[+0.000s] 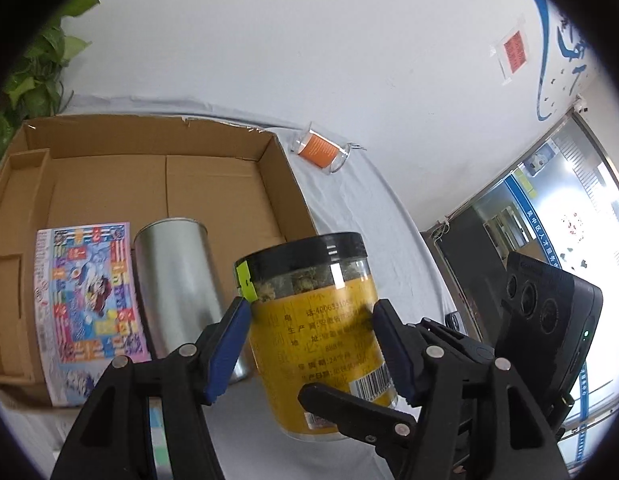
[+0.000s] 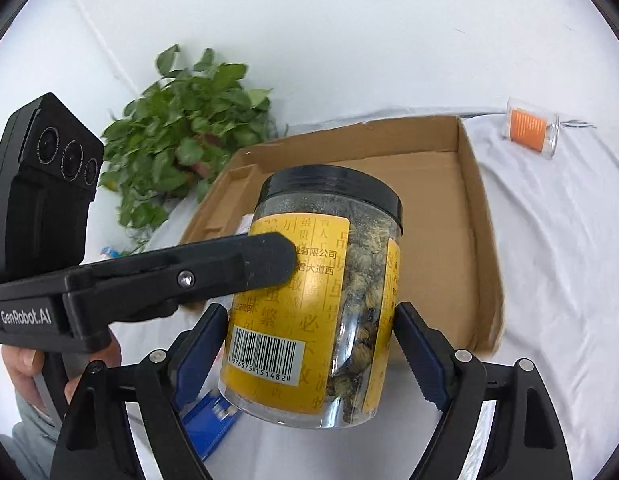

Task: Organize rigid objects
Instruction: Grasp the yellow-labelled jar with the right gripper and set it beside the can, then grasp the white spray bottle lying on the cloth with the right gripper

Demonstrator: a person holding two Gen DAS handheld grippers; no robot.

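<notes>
Left claw (image 1: pixel 311 344) clamped on the yellow-labelled jar (image 1: pixel 317 328) with a black lid, blue pads (image 1: pixel 229 344) pressed to its sides, jar lifted clear of the white-clothed counter (image 1: pixel 373 208). Right claw (image 2: pixel 309 354) around the same jar (image 2: pixel 321 300), pads just beside the walls, contact hard to tell. Left of the jar, inside the cardboard box (image 1: pixel 157 176), a silver tin (image 1: pixel 177 280) and a colourful booklet (image 1: pixel 89 292). Far right, a clear tube with an orange label (image 1: pixel 321 150) lying on the cloth. Far left, a leafy plant (image 2: pixel 185 136).

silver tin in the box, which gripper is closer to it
Left. The left gripper grips the jar right beside the tin; the right gripper holds the jar from the side away from the tin.
</notes>
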